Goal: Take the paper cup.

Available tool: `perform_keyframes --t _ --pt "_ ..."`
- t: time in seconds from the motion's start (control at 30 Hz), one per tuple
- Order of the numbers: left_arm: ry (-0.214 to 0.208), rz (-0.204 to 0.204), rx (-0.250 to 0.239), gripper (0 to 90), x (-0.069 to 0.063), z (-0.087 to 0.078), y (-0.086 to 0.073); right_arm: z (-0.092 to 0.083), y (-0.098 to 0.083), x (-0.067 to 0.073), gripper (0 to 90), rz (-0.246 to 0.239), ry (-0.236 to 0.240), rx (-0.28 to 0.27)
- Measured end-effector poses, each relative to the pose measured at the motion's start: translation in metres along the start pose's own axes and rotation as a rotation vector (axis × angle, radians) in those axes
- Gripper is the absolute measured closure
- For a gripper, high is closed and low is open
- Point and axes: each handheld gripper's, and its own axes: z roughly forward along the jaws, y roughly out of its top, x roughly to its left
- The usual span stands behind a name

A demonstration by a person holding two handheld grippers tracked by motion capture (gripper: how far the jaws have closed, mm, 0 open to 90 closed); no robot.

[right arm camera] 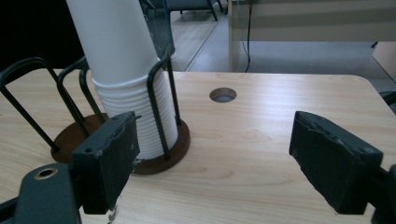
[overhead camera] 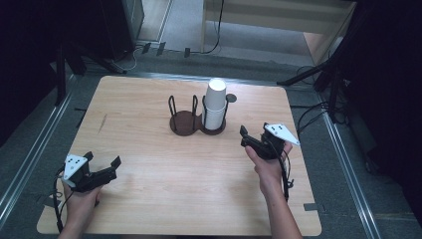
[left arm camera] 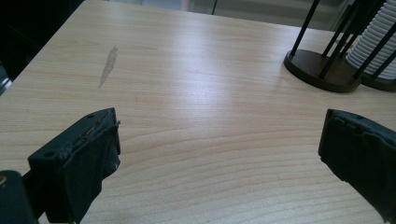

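Wooden table (overhead camera: 164, 184) seen from above, grey floor beyond. Right claw (overhead camera: 242, 136), jaws apart and holding nothing, sits near the stack of white paper cups (overhead camera: 215, 105), just right of and nearer the person than it. The stack stands upright in the right ring of a dark two-ring wire holder (overhead camera: 185, 122). Left claw (overhead camera: 115, 164), wide open and empty, rests well apart at the table's near left.

No legible text or labels anywhere
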Motion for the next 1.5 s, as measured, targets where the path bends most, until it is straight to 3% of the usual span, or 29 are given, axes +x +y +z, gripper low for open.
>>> perform_keyframes --t 0.57,0.83,1.5 --pt "-0.005 -0.014 0.001 0.0 0.001 0.001 0.000 0.037 0.017 0.040 14.6 -0.055 0.056 -0.012" --pt "-0.006 -0.007 0.008 0.0 0.001 0.001 0.000 0.054 0.021 0.053 14.6 -0.051 0.072 -0.009" --pt "-0.005 -0.006 0.012 0.0 0.001 0.001 0.000 0.090 0.033 0.074 14.6 -0.051 0.053 0.003"
